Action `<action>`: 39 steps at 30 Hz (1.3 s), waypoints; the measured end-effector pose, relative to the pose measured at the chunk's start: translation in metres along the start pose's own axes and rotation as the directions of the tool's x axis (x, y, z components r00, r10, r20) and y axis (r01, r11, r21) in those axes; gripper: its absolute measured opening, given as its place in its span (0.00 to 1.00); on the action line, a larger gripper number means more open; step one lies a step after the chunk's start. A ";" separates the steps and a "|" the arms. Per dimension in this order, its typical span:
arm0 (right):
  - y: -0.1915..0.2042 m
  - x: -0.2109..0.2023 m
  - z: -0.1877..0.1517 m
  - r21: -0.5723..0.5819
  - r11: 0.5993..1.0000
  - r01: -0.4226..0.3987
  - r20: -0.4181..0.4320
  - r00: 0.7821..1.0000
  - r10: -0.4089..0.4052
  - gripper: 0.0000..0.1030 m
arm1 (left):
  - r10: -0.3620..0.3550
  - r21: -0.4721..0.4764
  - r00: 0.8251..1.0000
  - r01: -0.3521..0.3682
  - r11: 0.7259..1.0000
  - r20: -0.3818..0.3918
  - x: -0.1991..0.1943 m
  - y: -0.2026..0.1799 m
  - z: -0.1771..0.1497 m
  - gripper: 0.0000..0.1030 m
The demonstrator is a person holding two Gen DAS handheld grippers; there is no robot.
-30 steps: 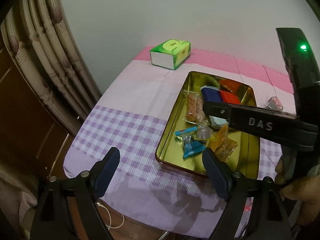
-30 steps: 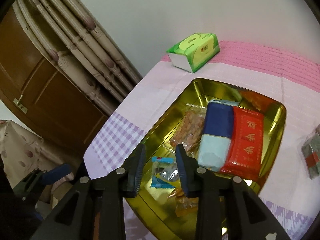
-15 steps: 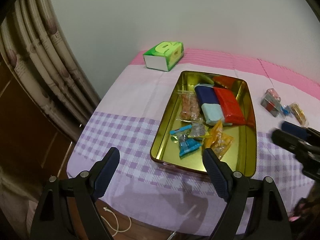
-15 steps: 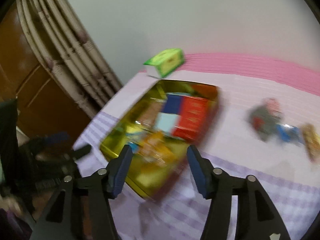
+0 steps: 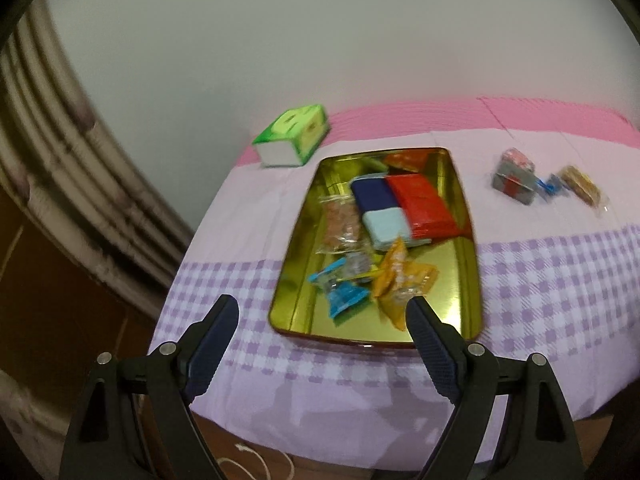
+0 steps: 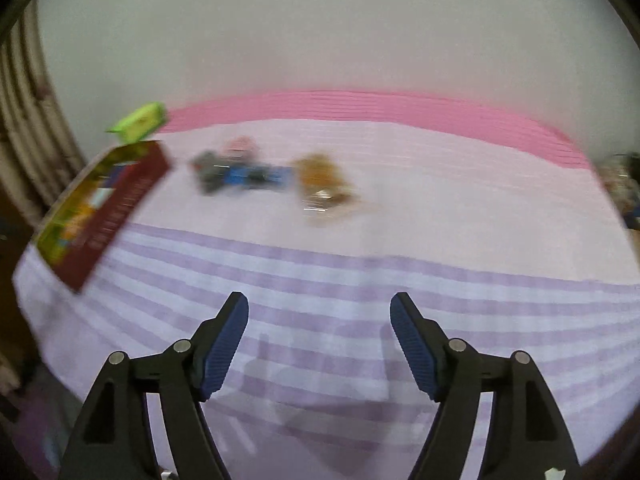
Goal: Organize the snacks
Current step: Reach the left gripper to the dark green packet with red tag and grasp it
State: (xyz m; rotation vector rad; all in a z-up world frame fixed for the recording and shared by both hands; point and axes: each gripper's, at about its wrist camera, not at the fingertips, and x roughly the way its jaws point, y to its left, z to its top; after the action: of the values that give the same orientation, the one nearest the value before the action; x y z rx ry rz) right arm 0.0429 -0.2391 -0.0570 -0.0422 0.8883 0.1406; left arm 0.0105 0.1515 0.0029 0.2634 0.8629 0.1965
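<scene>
Left cam shows me tin contents; right cam blurred. Right tongs swung off tin, just opened, empty; left tongs open.

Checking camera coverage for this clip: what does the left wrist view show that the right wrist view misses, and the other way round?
Only the left wrist view shows the contents of the gold rectangular metal tin: a red flat packet, a navy and pale blue packet and small wrapped snacks, seen from above; also the left tongs, open and empty.

Only the right wrist view shows the tin's dark red outer side and the right tongs, which have just been opening, with nothing between them.

Both show the green tissue box, the loose snacks on the pink and lilac tablecloth, and the curtain.
</scene>
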 end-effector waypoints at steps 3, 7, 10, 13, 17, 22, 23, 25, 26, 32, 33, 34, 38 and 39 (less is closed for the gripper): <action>-0.030 -0.005 -0.010 -0.005 0.995 0.103 0.027 0.994 -0.103 0.76 | -0.015 0.048 1.000 0.014 0.999 0.022 -0.008 -0.016 0.001 0.83; -0.059 -0.008 -0.021 0.090 0.989 0.119 0.055 0.991 -0.124 0.81 | -0.041 0.122 0.999 0.037 0.992 0.034 -0.016 -0.043 0.007 0.83; -0.072 -0.010 -0.027 0.153 0.980 0.129 0.073 0.987 -0.142 0.81 | -0.055 0.165 0.998 0.048 0.985 0.040 -0.020 -0.062 0.014 0.86; -0.080 -0.016 -0.028 0.194 0.974 0.121 0.107 0.984 -0.144 0.84 | -0.080 0.201 0.995 0.067 0.977 0.054 -0.025 -0.082 0.024 0.87; -0.083 -0.022 -0.032 0.204 0.972 0.121 0.125 0.981 -0.148 0.92 | -0.111 0.237 0.992 0.094 0.967 0.059 -0.026 -0.103 0.037 0.88; -0.082 -0.020 -0.032 0.198 0.975 0.105 0.133 0.982 -0.132 0.98 | -0.184 0.237 0.983 0.174 0.956 0.023 -0.018 -0.124 0.057 0.88; -0.082 -0.019 -0.033 0.198 0.975 0.103 0.129 0.983 -0.130 0.99 | -0.210 0.229 0.978 0.202 0.952 0.007 -0.014 -0.126 0.061 0.88; -0.082 -0.016 -0.033 0.197 0.976 0.097 0.119 0.985 -0.122 0.99 | -0.268 0.212 0.963 0.267 0.940 -0.027 -0.006 -0.131 0.072 0.88; -0.082 -0.015 -0.033 0.197 0.976 0.094 0.117 0.986 -0.119 0.99 | -0.293 0.205 0.955 0.295 0.933 -0.038 -0.001 -0.133 0.078 0.88; -0.084 -0.009 -0.032 0.207 0.976 0.064 0.098 0.991 -0.086 0.99 | -0.375 0.212 0.921 0.390 0.896 -0.106 0.034 -0.161 0.113 0.88; -0.085 -0.008 -0.032 0.211 0.976 0.060 0.095 0.992 -0.081 0.99 | -0.383 0.198 0.915 0.402 0.894 -0.128 0.042 -0.165 0.117 0.88; -0.086 -0.007 -0.032 0.215 0.975 0.054 0.091 0.993 -0.075 0.99 | -0.409 0.149 0.895 0.435 0.888 -0.176 0.056 -0.167 0.123 0.88; -0.088 -0.003 -0.032 0.223 0.974 0.035 0.078 0.996 -0.053 0.99 | -0.528 -0.122 0.794 0.517 0.847 -0.300 0.103 -0.164 0.136 0.88; -0.088 -0.003 -0.032 0.224 0.974 0.032 0.073 0.996 -0.050 0.99 | -0.541 -0.169 0.781 0.515 0.841 -0.311 0.112 -0.164 0.138 0.88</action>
State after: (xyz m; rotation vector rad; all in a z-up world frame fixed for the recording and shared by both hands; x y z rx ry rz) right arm 0.0291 -0.3297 -0.0771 0.1531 0.8194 0.0034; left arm 0.1978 0.0060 -0.0424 -0.1004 1.2482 -0.2642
